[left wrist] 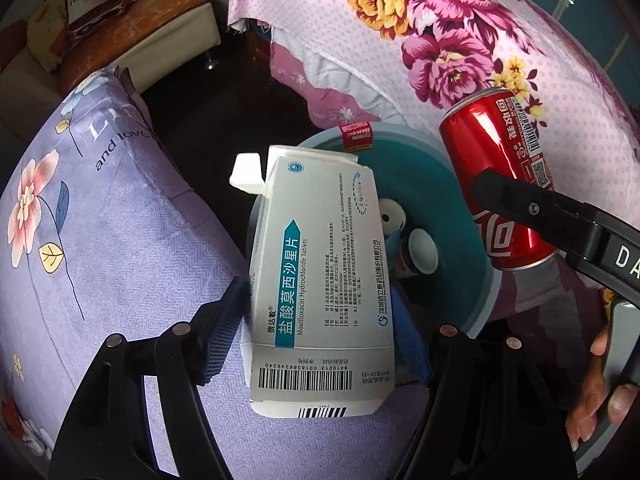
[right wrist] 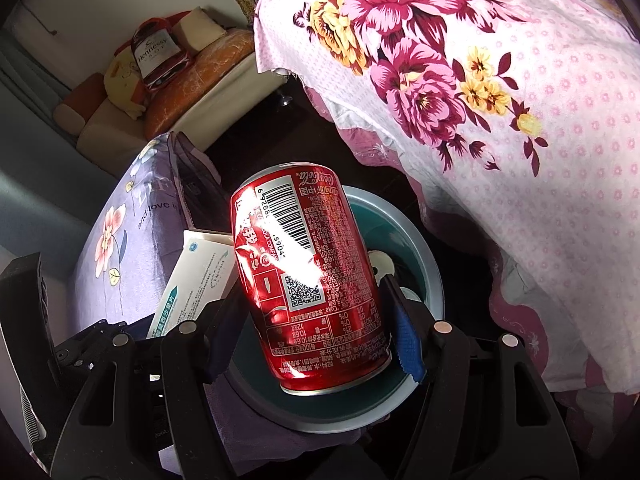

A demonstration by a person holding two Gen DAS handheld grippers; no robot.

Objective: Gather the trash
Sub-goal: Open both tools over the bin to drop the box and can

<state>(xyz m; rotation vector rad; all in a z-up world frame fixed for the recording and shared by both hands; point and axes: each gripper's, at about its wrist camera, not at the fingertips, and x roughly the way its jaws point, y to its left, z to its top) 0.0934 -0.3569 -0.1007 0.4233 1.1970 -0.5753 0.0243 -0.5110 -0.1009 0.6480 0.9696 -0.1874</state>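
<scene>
My left gripper (left wrist: pixel 316 340) is shut on a white medicine box (left wrist: pixel 320 280) with teal print and holds it over the left rim of a teal bin (left wrist: pixel 476 320). My right gripper (right wrist: pixel 312 320) is shut on a red Coca-Cola can (right wrist: pixel 312 280) and holds it above the same bin (right wrist: pixel 432 276). The can (left wrist: pixel 500 184) and a right gripper finger (left wrist: pixel 532 208) show at the right of the left wrist view. The box (right wrist: pixel 196 276) shows to the left in the right wrist view. Inside the bin lie white-capped small containers (left wrist: pixel 420 252).
A purple floral pillow (left wrist: pixel 100 220) lies left of the bin. A pink floral quilt (left wrist: pixel 440 40) hangs over the bed to the right. A sofa with a Hennessy bag (right wrist: pixel 156 52) stands at the back left. The floor is dark.
</scene>
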